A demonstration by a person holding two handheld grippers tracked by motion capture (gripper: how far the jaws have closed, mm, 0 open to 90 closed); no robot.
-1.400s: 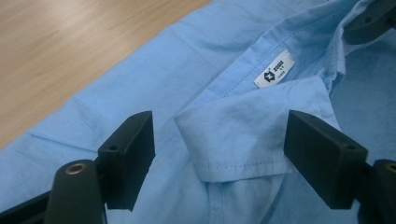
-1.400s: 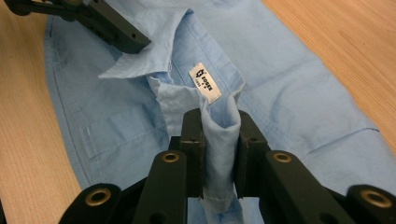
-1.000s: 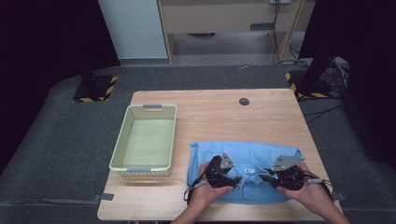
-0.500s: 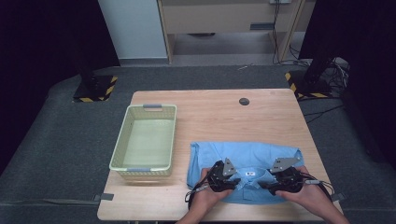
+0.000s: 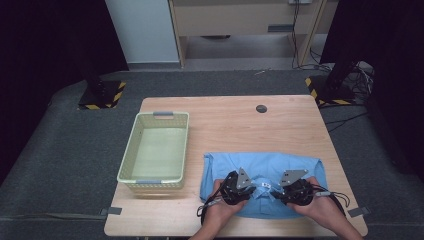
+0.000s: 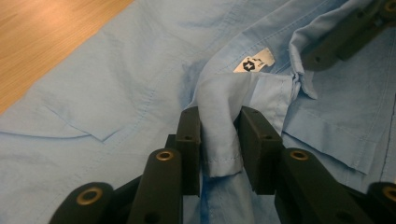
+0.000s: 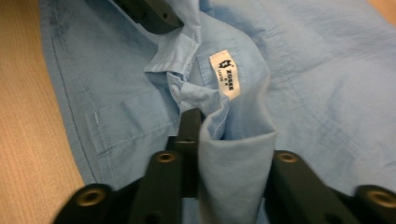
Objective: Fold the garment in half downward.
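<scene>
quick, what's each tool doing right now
Left tool: closed on the blue shirt collar.
Right tool: closed on the same collar, other side of the label.

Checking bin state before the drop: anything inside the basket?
The basket looks empty; its pale floor shows in the high view. Its near wall hides a strip of that floor. The blue shirt lies beside it on the table.
</scene>
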